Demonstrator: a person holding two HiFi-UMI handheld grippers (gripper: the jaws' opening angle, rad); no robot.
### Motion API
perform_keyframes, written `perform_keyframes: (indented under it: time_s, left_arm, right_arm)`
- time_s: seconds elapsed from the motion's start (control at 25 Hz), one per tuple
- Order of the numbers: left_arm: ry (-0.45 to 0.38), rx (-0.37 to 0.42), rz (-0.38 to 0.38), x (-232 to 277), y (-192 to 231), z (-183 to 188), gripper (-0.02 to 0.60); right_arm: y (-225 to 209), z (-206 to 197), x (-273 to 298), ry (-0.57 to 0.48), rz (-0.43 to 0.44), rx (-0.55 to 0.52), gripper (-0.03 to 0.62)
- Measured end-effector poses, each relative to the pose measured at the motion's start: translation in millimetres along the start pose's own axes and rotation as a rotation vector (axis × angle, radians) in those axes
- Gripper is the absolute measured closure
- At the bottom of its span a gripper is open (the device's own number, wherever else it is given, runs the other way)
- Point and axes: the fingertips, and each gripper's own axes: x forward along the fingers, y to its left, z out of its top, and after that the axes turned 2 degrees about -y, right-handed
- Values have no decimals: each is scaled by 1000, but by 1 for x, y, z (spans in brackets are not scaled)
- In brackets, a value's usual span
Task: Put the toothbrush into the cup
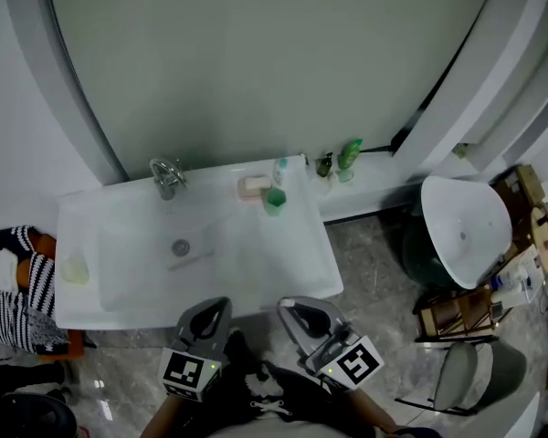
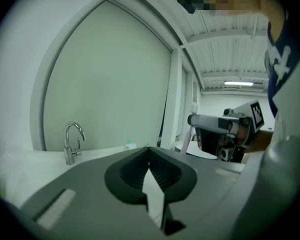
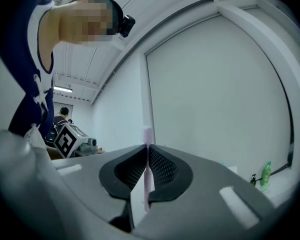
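- Left gripper [image 2: 149, 151] fingers clenched, empty; right gripper [image 3: 148, 149] grasping a slim pink toothbrush [image 3: 147, 134].
- Glossy white sink [image 1: 119, 316] front edge sits just above both in the head view; green cup [image 1: 275, 201] near its back rim.

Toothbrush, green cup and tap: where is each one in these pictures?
toothbrush [image 3: 147, 170]: right gripper view, on its pink handle, clamped between the jaws.
green cup [image 1: 275, 201]: head view, on its green body, at the sink's back edge.
tap [image 1: 167, 177]: head view, on its metal body.
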Motion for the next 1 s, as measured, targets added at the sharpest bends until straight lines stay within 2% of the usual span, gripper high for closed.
perform_keyframes:
  time_s: [0.2, 0.36, 0.52, 0.72, 1.0]
  left_arm:
    - [-15, 49, -21, 23, 36, 17, 581]
    - [-6, 10, -43, 37, 58, 12, 581]
    - [20, -7, -91, 52, 63, 3, 581]
    - [47, -19, -115, 78, 65, -2, 581]
    - [3, -34, -113, 116, 69, 20, 581]
  right_arm:
    - [-14, 5, 35, 6, -15, -11, 579]
    - [-27, 8, 54, -15, -46, -21, 579]
    - [-43, 4, 64, -8, -80, -26, 579]
    - [-64, 3, 74, 5, -93, -18, 579]
    - [-92, 5, 92, 7, -49, -6, 579]
